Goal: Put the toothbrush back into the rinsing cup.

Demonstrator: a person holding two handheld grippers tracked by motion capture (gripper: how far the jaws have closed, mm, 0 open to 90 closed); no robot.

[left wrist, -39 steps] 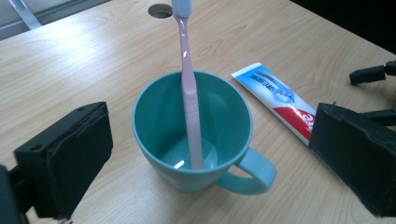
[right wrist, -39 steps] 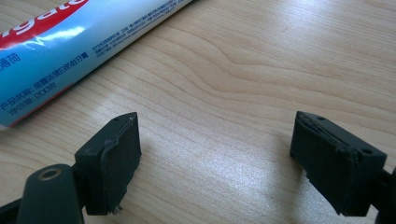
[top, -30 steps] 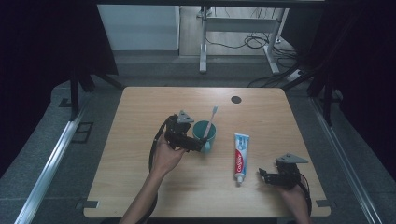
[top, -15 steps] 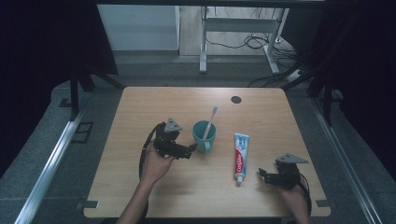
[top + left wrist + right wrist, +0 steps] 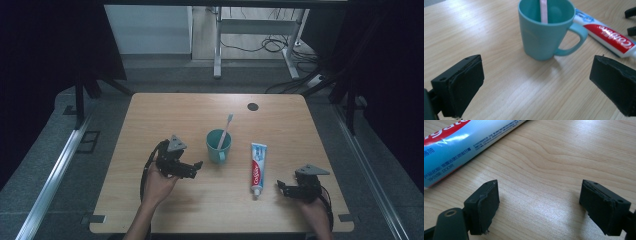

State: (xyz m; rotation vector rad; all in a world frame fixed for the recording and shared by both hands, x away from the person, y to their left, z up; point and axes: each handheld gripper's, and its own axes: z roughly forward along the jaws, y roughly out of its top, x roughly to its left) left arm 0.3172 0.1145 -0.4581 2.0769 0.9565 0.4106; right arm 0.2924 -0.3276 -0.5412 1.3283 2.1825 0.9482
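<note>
On the light wooden table (image 5: 150, 120), the teal plastic mug (image 5: 544, 32) holding a pink toothbrush (image 5: 543, 11) stands just ahead of the left gripper (image 5: 196, 168), jaws spread and empty; square up before closing. The right gripper (image 5: 281, 187) rests unclenched beside the toothpaste tube (image 5: 257, 167).

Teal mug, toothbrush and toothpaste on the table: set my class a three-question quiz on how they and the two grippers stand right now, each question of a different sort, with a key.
1. True or false: the toothbrush stands inside the teal mug.
2. Which lies between the mug and the right gripper?
A. a plate
B. the toothpaste tube
C. a sponge
3. Fill in: the left gripper has its jaws ____, with nothing between them.

Key
1. True: its pink handle leans out over the rim.
2. B: the tube lies flat on the wooden table, apart from the mug.
3. Open: the mug stands ahead of the jaws, untouched.
</note>
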